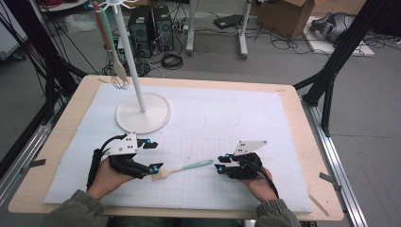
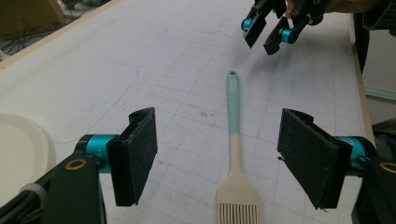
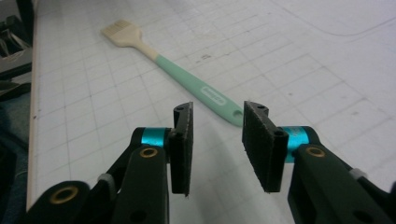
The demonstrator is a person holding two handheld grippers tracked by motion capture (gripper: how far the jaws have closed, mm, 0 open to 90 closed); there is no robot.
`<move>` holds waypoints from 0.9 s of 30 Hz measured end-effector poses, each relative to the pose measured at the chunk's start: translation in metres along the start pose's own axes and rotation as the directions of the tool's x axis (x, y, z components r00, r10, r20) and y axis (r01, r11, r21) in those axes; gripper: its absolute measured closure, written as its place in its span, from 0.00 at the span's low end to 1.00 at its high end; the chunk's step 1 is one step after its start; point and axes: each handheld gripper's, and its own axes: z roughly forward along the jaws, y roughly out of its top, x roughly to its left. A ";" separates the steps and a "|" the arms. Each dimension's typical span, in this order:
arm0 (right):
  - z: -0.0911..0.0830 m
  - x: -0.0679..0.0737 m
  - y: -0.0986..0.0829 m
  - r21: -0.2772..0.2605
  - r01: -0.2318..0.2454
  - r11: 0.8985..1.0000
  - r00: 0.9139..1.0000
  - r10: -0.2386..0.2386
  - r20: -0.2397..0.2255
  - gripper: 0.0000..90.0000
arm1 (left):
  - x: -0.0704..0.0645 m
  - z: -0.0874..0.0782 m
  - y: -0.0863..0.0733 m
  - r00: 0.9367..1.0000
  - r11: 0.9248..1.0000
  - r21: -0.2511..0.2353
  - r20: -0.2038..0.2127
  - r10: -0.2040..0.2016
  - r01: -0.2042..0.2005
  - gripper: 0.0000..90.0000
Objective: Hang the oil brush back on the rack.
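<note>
A basting brush [image 1: 182, 169] with a teal handle and a cream head lies flat on the white grid mat [image 1: 213, 123], between the two grippers. My left gripper [image 1: 155, 155] is wide open at the brush's head end. In the left gripper view the brush [image 2: 235, 140] runs forward between the spread pads [image 2: 135, 154], touching neither. My right gripper [image 1: 220, 163] is open with a narrower gap and holds nothing. It sits just short of the handle's tip, and in the right gripper view the brush [image 3: 187, 77] lies beyond its jaws [image 3: 217, 140]. The right gripper [image 2: 268, 30] also appears far off in the left gripper view.
A white stand with a round base [image 1: 143, 113] and a thin pole [image 1: 130, 52] stands at the mat's back left. A long-handled utensil [image 1: 109, 45] hangs from its top hooks. The wooden table edge [image 1: 302, 142] frames the mat. Cables and equipment lie on the floor behind.
</note>
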 end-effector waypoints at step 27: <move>-0.008 -0.008 -0.009 -0.013 -0.027 1.000 0.999 0.028 0.031 0.50 | -0.008 0.056 0.003 0.999 0.980 0.197 0.036 -0.018 0.010 0.57</move>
